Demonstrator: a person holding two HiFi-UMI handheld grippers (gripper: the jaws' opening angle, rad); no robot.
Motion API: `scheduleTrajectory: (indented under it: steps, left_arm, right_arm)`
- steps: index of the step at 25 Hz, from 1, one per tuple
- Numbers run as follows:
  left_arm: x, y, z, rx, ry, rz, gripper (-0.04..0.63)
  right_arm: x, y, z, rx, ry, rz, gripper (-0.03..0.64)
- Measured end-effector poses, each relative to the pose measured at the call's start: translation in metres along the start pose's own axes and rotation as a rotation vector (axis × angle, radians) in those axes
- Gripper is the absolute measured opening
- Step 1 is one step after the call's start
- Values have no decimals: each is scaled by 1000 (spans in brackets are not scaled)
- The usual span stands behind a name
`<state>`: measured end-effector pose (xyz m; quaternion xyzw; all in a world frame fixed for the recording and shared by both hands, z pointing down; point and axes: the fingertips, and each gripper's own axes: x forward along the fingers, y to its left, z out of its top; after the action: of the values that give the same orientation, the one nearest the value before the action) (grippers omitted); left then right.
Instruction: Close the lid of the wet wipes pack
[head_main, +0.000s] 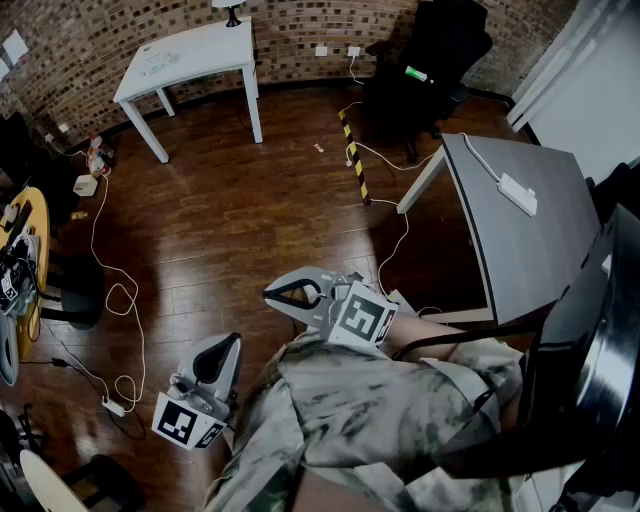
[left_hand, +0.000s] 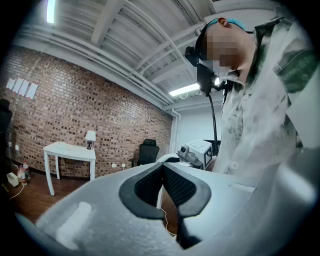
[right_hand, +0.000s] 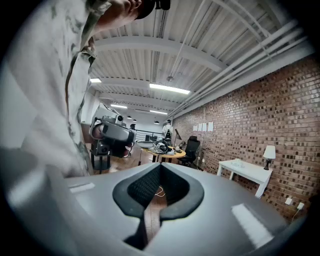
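No wet wipes pack shows in any view. I hold both grippers close to my body, above the wooden floor. In the head view my left gripper (head_main: 230, 343) is at the lower left, its marker cube beneath it, and its jaws are shut on nothing. My right gripper (head_main: 268, 293) points left in front of my camouflage shirt (head_main: 380, 410), also shut and empty. In the left gripper view the left gripper's (left_hand: 162, 165) tips meet in front of a brick wall. In the right gripper view the right gripper's (right_hand: 160, 165) tips also meet.
A white table (head_main: 190, 55) stands at the far wall, a grey table (head_main: 520, 230) at the right, and a black office chair (head_main: 430, 60) behind it. White cables (head_main: 120, 300) trail over the floor. A cluttered round yellow table (head_main: 30, 250) is at the left edge.
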<state>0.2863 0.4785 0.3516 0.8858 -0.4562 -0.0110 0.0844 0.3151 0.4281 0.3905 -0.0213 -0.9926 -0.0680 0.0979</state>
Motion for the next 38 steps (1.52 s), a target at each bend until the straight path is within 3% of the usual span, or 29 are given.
scheduleTrajectory:
  steps: [9,14,31,35,38]
  left_arm:
    - [8,8,-2,-3,4,17,2]
    - [32,24,1,2,13,15,2]
    - [175,166,33,-19,25,108,2]
    - [213,187,38,-27,56,125,2]
    - [236,196,50,-48,22,113,2]
  right_arm:
    - [0,-10,-5,-6,-7,12,6]
    - [-5,-37,-10,-20,-13,4,6]
    - [5,-245,-40,-25,0,46,6]
    - [-5,-287,-48,-40,13,57,6]
    - [-13,-313,-55,-60,32,53,6]
